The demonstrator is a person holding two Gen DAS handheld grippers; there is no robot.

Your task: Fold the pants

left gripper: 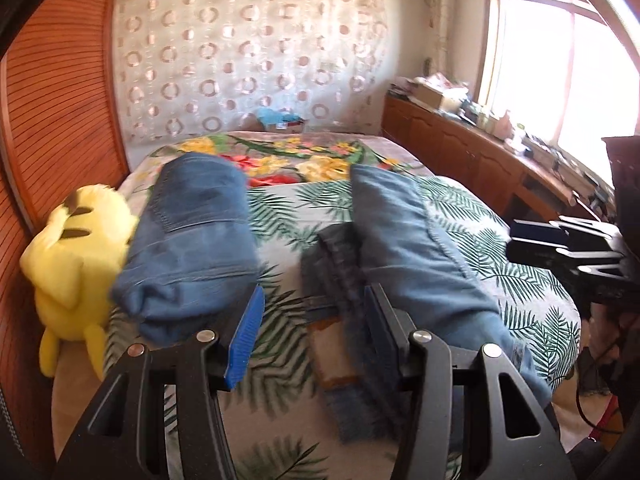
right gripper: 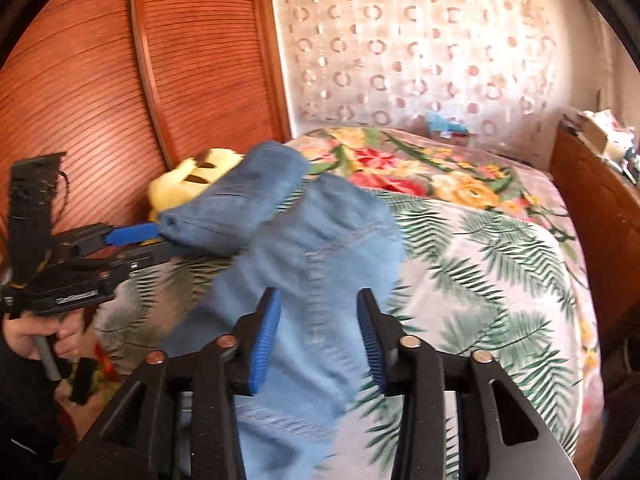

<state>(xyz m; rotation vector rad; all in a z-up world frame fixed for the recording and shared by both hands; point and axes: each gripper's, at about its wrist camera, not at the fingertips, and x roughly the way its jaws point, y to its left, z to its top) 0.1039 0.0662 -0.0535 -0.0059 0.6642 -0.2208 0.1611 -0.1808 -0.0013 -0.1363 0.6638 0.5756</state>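
Observation:
Blue denim pants lie on the bed with their two legs apart. In the left wrist view the left leg (left gripper: 192,240) lies just left of my left gripper (left gripper: 312,332), and the right leg (left gripper: 416,248) runs past its right finger. The left gripper is open, with only bedspread between its pads. In the right wrist view my right gripper (right gripper: 318,336) is open, and the pale denim leg (right gripper: 316,264) lies between and under its pads. The other leg (right gripper: 240,204) lies further left, by the left gripper (right gripper: 132,236).
A yellow plush toy (left gripper: 68,264) sits at the bed's left edge against the wooden wardrobe (left gripper: 52,120). The bed has a palm-leaf cover (left gripper: 520,280) and a floral blanket (left gripper: 280,160). A cluttered wooden cabinet (left gripper: 472,148) runs along the right under the window.

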